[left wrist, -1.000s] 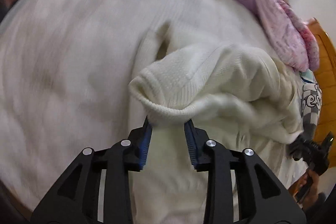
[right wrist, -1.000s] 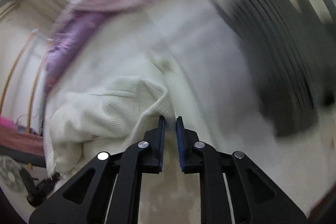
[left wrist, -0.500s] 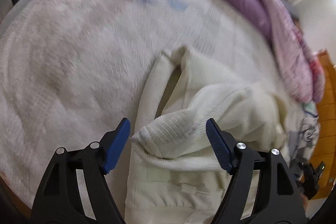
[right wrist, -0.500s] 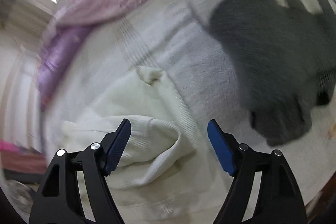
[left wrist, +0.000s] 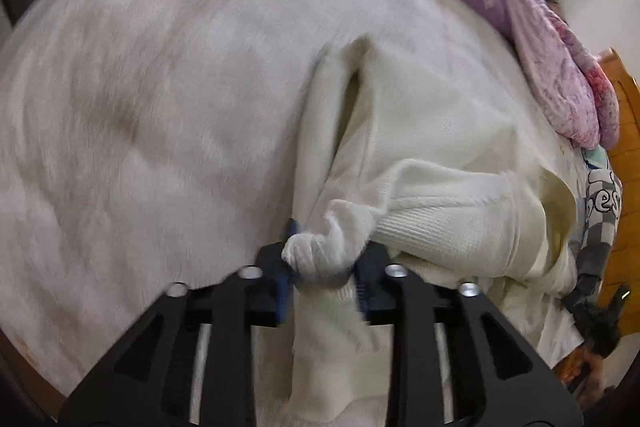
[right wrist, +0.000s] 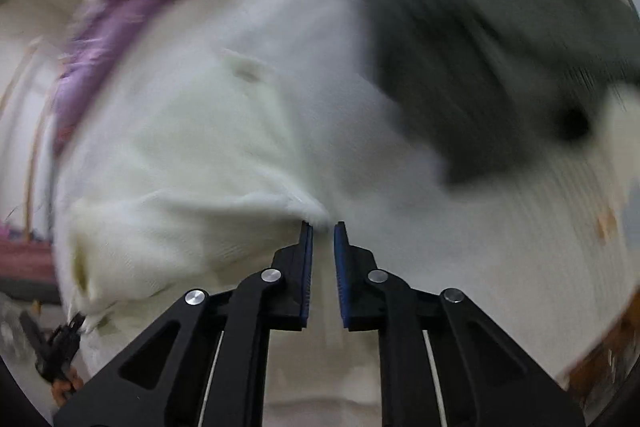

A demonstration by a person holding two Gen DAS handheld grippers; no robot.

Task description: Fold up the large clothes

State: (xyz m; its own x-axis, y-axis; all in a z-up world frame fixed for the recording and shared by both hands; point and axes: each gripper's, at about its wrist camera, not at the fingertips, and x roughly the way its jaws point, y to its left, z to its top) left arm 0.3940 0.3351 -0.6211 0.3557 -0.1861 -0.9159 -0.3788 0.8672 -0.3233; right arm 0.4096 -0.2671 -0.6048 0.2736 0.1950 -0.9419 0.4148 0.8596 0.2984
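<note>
A cream knitted sweater (left wrist: 432, 147) lies on a white fleecy blanket (left wrist: 140, 99), partly folded over itself. My left gripper (left wrist: 324, 267) is shut on a bunched edge of the sweater at its near left side. In the right wrist view the sweater (right wrist: 192, 163) is blurred. My right gripper (right wrist: 322, 231) is nearly closed at the sweater's near right corner, and a wisp of fabric sits at its fingertips. Whether it pinches the cloth is not clear through the blur.
A purple and pink quilt (left wrist: 520, 7) is heaped along the far side. A grey and white checked garment (right wrist: 480, 47) lies to the right of the sweater. The other gripper (left wrist: 596, 319) shows at the right edge, by wooden furniture (left wrist: 628, 131).
Both grippers were wide open half a second ago. The left has closed on the sweater's edge and the right has narrowed to a small gap at the sweater's corner.
</note>
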